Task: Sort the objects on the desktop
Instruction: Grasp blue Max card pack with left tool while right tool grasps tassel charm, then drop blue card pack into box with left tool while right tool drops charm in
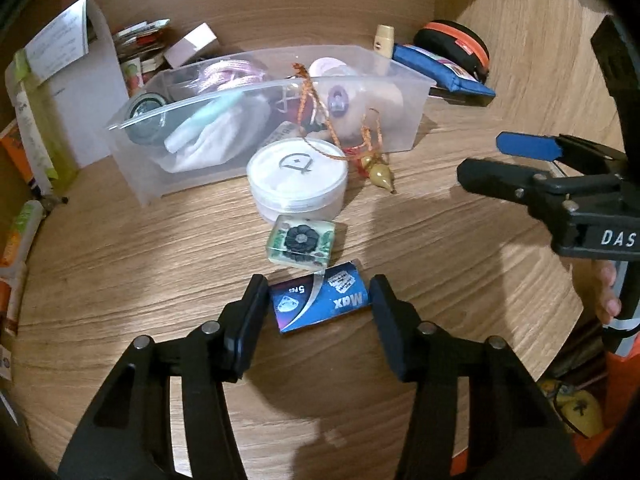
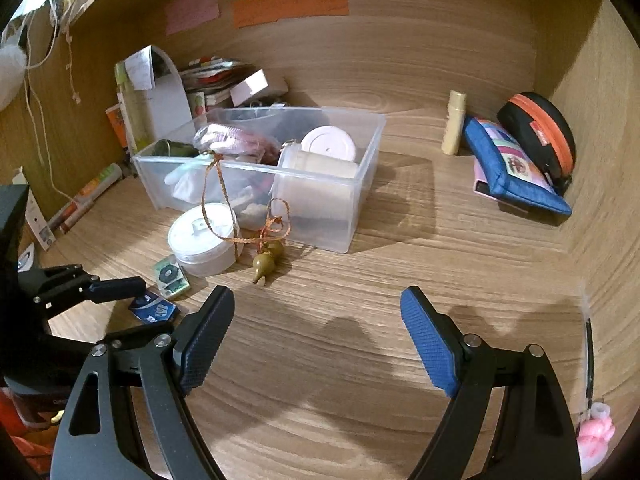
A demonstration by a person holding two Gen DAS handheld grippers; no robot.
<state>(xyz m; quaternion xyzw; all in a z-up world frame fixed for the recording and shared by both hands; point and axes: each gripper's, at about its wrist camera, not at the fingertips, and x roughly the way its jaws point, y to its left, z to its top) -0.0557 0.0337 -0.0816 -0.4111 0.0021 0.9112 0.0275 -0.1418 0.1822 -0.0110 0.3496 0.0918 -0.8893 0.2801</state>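
left claw (image 1: pixel 319 305) low, spread astride glossy blue rectangular packet (image 1: pixel 320 303); right claw (image 2: pixel 316 338) spread above wood-grain worktop (image 2: pixel 360 280).

- The storage bin (image 2: pixel 256 168) sits on the table (image 2: pixel 360 300) toward 11 o'clock in the right wrist view, filled with mixed items.
- The round lidded tub (image 2: pixel 202 240) stands just in front of the storage bin, at its 7 o'clock.
- A gourd charm (image 2: pixel 264 266) lies at the tub's 3 o'clock; its cord (image 2: pixel 218 208) runs up over the bin's wall.
- The square tile (image 1: pixel 301 243) lies at the tub's 6 o'clock.
- The small box (image 1: pixel 320 302) lies at the tile's 6 o'clock, between the fingers of the left hand-held gripper (image 1: pixel 318 308).
- A zip pouch (image 2: pixel 516 168) and a round case (image 2: pixel 540 136) lie at 2 o'clock, the case behind the pouch.
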